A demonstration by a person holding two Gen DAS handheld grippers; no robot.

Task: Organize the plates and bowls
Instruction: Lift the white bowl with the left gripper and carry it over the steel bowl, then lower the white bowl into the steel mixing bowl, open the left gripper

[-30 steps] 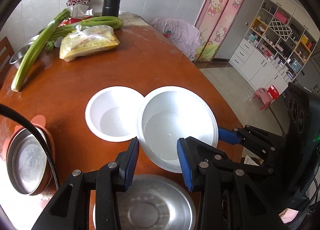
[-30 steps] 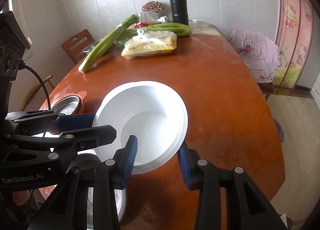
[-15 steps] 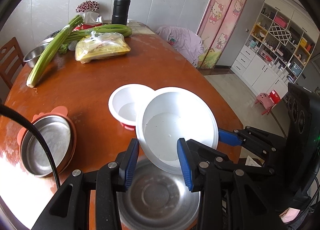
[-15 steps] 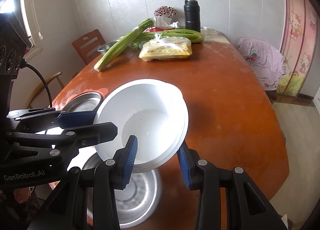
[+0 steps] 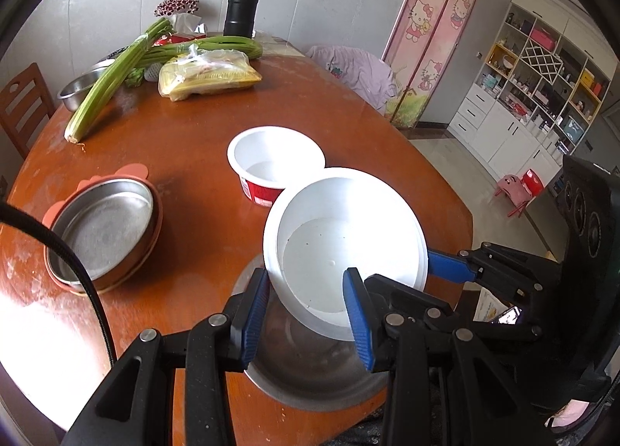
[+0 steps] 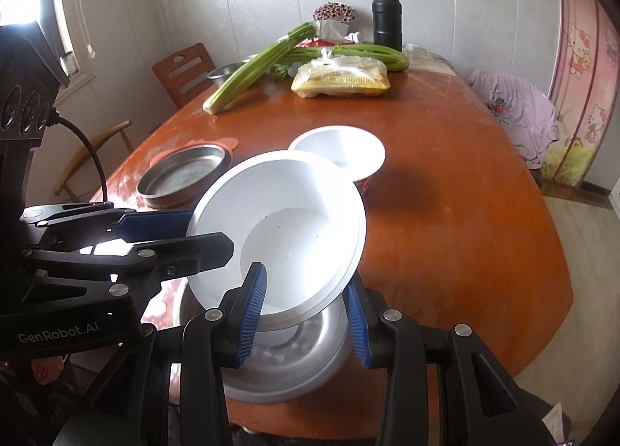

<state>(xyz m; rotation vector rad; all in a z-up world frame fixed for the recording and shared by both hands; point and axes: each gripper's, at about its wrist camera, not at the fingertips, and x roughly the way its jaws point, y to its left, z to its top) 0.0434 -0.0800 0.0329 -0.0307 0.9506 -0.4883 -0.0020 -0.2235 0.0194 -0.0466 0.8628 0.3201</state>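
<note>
Item: large white bowl (image 5: 348, 252), carried tilted above the steel bowl (image 5: 310, 364) at the near edge of the table (image 5: 193, 159); step in hand, by judgement, is nesting it there, which calls for levelling and lowering it before letting go. Grip: left gripper (image 5: 308, 314) and right gripper (image 6: 304, 310) each clenched on the near rim from opposite sides, one pad inside the wall and one outside. Others: small red-and-white bowl (image 5: 271, 171) just beyond, steel pan (image 5: 102, 229) well left.
</note>
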